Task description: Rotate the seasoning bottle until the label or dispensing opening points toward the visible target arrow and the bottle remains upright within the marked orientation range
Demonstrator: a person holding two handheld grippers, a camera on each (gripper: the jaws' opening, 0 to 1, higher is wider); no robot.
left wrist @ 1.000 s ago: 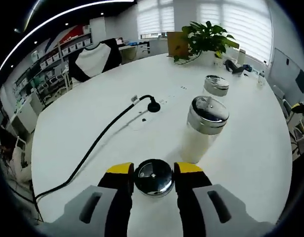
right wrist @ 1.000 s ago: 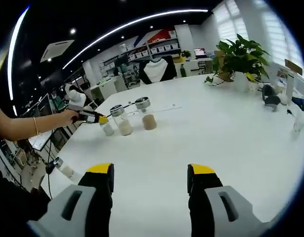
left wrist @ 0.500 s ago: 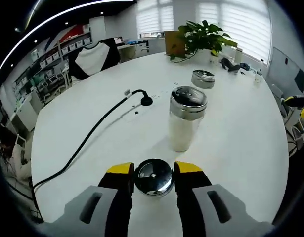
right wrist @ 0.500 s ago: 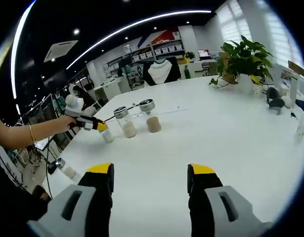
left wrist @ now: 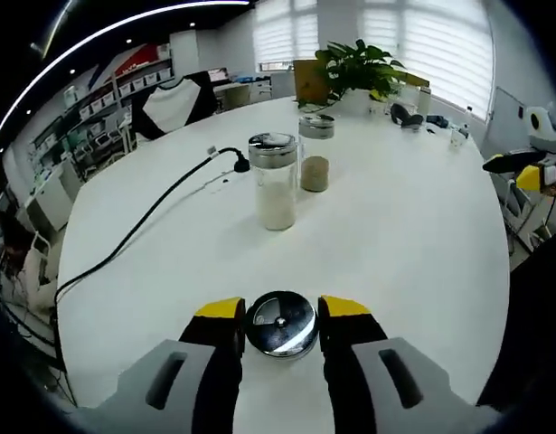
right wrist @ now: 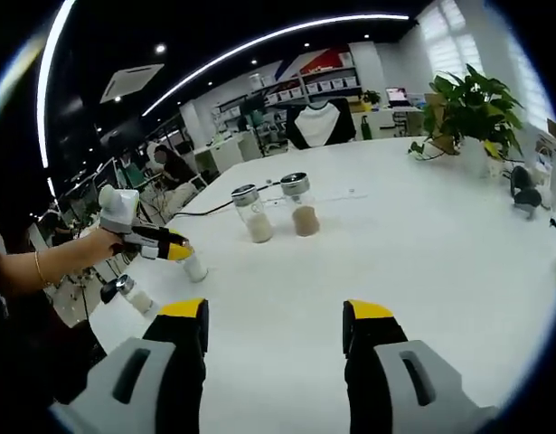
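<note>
three seasoning bottles, one cable, one plant

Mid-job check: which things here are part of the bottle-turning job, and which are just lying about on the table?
Job:
- small steel-capped seasoning bottle, held in the left gripper jaws
- right gripper, jaws apart, empty

Lying about:
- glass shaker of white powder
- glass shaker of brown powder
- black cable
- green potted plant

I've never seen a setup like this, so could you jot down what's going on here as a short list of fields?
Setting: white table in an office
Left gripper: shut on a seasoning bottle with a metal lid
Right gripper: open, nothing between its jaws
Other bottles: white-filled jar and brown-filled jar, both upright, close together
Also on table: black cable, potted plant
</note>
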